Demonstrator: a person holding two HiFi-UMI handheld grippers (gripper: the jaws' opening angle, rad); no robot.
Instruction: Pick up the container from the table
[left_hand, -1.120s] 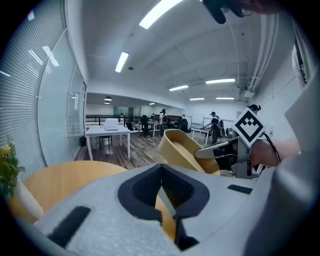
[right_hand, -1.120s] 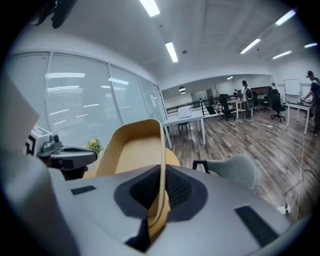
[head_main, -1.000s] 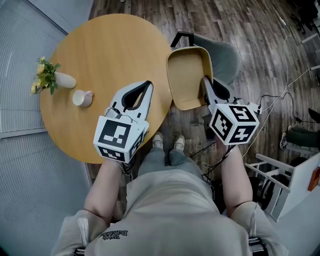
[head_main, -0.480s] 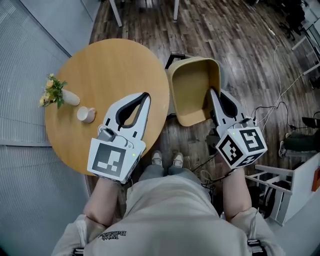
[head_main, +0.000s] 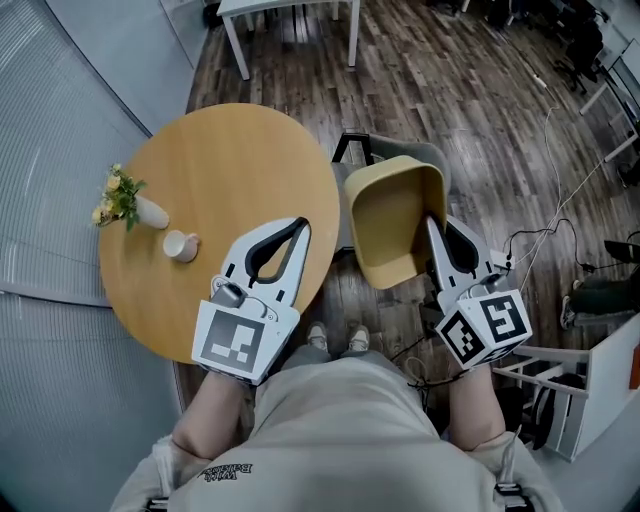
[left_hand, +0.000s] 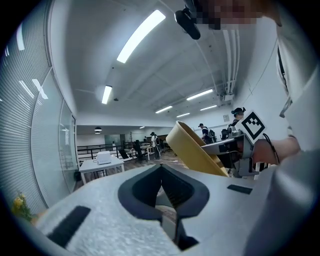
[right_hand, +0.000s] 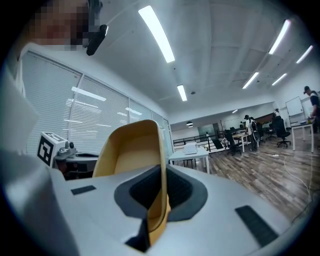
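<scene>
The container (head_main: 392, 215) hangs off the desk (head_main: 220, 150), just past its right edge, its long axis running straight out from the right claw (head_main: 434, 226) pinching its near wall; the left claw (head_main: 298, 230), pressed together on nothing, hovers over the desk's near edge.

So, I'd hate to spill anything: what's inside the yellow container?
Nothing shows: the container, clamped at its wall by the right gripper, has a bare yellow interior. The bit beneath that gripper is covered.

No lettering reads clearly; the shirt's print (head_main: 228, 470) is too small.
</scene>
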